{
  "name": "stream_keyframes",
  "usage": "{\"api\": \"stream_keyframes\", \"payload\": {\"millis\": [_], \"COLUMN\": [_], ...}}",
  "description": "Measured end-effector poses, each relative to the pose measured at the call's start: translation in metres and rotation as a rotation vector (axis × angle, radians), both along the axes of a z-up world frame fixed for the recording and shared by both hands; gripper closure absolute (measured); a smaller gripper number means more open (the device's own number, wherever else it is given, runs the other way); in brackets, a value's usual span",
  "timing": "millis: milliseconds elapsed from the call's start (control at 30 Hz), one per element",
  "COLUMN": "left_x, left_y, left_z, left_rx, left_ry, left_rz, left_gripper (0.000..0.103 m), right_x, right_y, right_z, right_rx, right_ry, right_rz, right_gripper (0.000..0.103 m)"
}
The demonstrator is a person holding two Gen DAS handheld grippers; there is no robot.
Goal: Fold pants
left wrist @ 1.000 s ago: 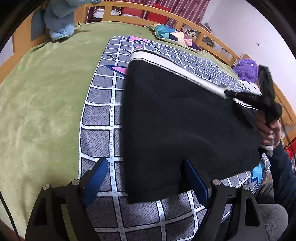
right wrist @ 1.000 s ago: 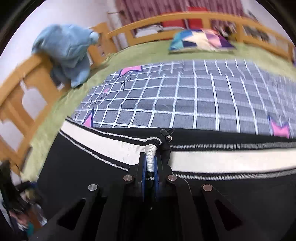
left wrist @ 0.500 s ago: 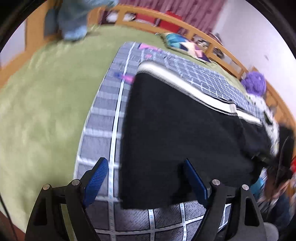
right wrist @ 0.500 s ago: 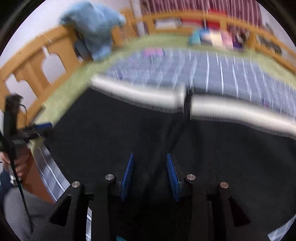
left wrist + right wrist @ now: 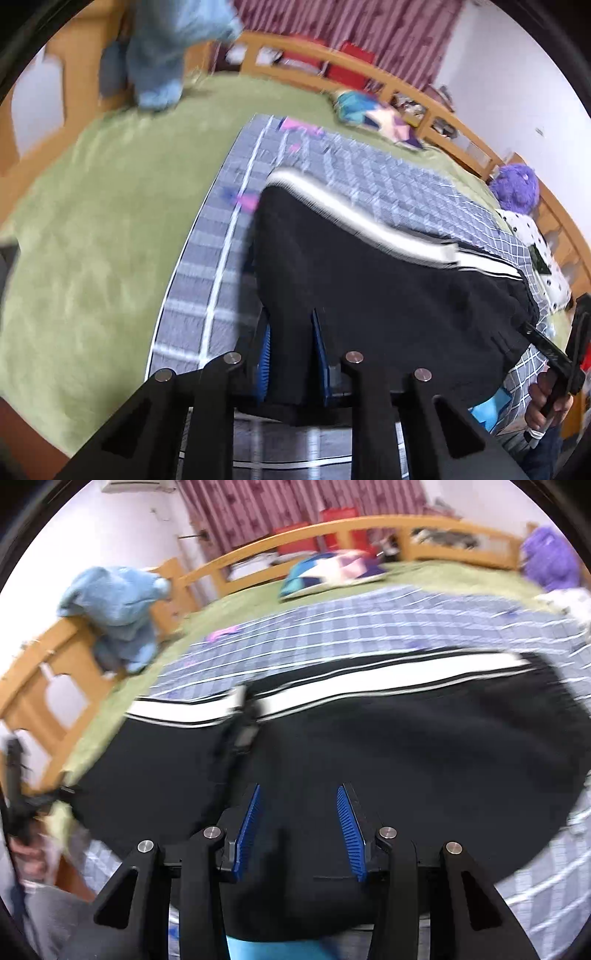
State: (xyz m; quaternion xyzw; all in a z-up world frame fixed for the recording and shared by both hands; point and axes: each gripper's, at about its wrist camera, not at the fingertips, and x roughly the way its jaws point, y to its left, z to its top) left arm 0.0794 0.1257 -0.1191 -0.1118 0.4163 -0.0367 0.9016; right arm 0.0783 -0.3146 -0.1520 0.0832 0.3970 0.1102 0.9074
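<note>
The black pants (image 5: 388,288) with a white side stripe (image 5: 362,218) lie folded on the grey checked sheet (image 5: 207,280). My left gripper (image 5: 291,354) is closed on the near edge of the pants, black cloth pinched between its blue pads. In the right wrist view the pants (image 5: 406,746) fill the middle, with the white stripe (image 5: 369,690) along the far side. My right gripper (image 5: 299,823) is open over the near edge of the pants, with cloth lying between its blue pads (image 5: 247,827). The right gripper also shows at the right edge of the left wrist view (image 5: 569,354).
A green blanket (image 5: 92,236) covers the bed to the left. Wooden rails (image 5: 332,531) ring the bed. A blue cloth (image 5: 118,609) hangs on the rail, a colourful pillow (image 5: 332,568) lies at the back, and a purple plush (image 5: 517,184) sits at the right.
My left gripper has shut on the near edge of the pants. My right gripper let go of the waistband, drew back to the near edge and opened wider.
</note>
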Motion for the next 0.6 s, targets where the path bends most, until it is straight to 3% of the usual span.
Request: {"api": "stream_keyframes", "payload": {"millis": [200,300,433,600], "left_x": [-0.001,0.0,0.005,0.008], "left_y": [-0.1,-0.152,-0.217,-0.238], "left_z": [0.062,0.07,0.052,0.014], "left_rx": [0.182,0.19,0.232,0.176], "left_ry": [-0.096,-0.099,-0.056,0.033], "left_rz": [-0.17,-0.267,-0.364,-0.413], "left_gripper": [0.086,0.086,0.086,0.086], "right_x": [-0.006,-0.008,-0.009,-0.011], "right_y": [-0.03,-0.046,-0.055,-0.052], "right_z": [0.007,0.01,0.017,0.023], "right_rx": [-0.113,-0.081,-0.029,-0.017], "right_ry": [-0.015,0.002,-0.005,-0.024], "right_rz": [-0.126,-0.15,-0.157,-0.134], "right_gripper": [0.061,0.061,0.061,0.061]}}
